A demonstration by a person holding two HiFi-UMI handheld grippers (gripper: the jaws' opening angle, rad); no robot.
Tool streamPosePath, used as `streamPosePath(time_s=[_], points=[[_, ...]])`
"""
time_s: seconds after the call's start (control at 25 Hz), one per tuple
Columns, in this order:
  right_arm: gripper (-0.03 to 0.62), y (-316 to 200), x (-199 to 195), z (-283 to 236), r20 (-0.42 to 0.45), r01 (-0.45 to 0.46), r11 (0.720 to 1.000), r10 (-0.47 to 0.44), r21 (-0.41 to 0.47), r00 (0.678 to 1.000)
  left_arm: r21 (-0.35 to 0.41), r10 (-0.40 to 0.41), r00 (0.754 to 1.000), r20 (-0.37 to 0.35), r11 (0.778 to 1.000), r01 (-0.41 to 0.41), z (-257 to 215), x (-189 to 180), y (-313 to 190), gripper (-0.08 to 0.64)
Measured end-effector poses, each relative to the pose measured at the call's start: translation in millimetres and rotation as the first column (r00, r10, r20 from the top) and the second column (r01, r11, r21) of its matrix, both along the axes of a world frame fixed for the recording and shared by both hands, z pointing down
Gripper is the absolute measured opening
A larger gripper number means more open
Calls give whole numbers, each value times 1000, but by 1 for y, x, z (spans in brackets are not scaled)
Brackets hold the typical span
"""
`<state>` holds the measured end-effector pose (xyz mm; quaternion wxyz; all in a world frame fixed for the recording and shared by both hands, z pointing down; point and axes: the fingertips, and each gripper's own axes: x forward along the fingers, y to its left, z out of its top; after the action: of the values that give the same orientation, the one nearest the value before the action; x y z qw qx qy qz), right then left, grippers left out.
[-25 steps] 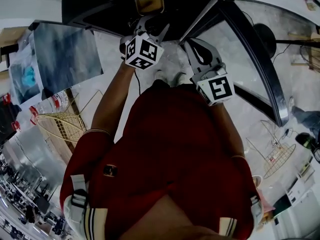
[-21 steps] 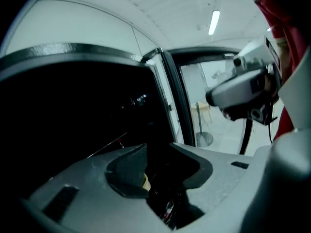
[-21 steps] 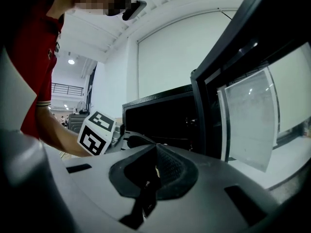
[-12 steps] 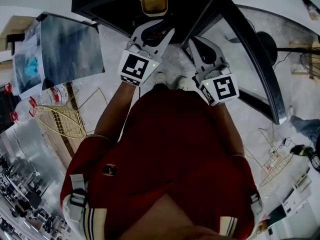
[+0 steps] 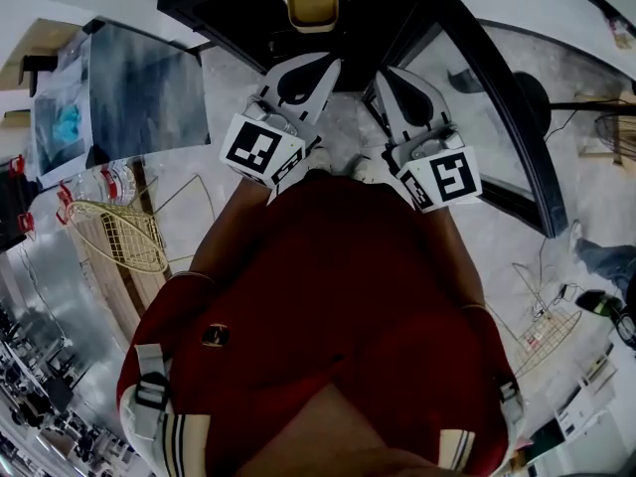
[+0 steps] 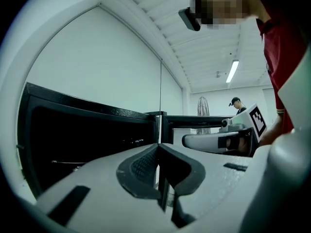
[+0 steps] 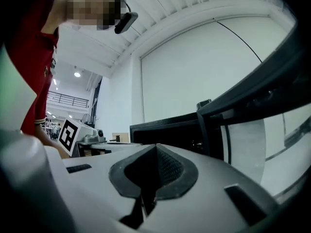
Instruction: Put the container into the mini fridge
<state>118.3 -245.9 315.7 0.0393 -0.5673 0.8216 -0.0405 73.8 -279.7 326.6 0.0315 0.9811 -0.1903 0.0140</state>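
In the head view two claws are counted, each carrying one marker cube. The left claw [image 5: 310, 63] and the right claw [image 5: 396, 76] are held side by side, with a strip of pale floor [image 5: 348, 122] showing between them. One mini fridge [image 5: 219, 3] is seen along the top edge, its dark cavity facing the claws. One container [image 5: 311, 3] (yellowish, the only one in sight) is seen inside that cavity, apart from both claws. One door [image 5: 472, 107] is swung out to the right, its dark frame running just beside the right claw, so room is narrower on that side. Two wire baskets are counted: one wire basket [image 5: 119, 237] lies left of the person and a second basket [image 5: 547, 321] lies right, both well apart from the claws.

In the left gripper view the left claw's two jaws are seen pressed together at the tips, with nothing between them. The fridge's black front edge is seen to the left, and the right claw's white body and cube are seen to the right. One distant person [image 6: 236, 103] is visible behind.

In the right gripper view the right claw's jaws are likewise seen closed on nothing. The fridge lies ahead, and the door's edge rises close on the right.
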Motion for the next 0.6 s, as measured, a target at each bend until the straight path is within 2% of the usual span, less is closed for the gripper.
streamPosePath(time_s=[0.6], points=[[-2, 13, -25, -2, 2, 35, 999, -35, 8, 999, 0, 16, 999, -44, 1000, -16, -11, -17, 24, 6]])
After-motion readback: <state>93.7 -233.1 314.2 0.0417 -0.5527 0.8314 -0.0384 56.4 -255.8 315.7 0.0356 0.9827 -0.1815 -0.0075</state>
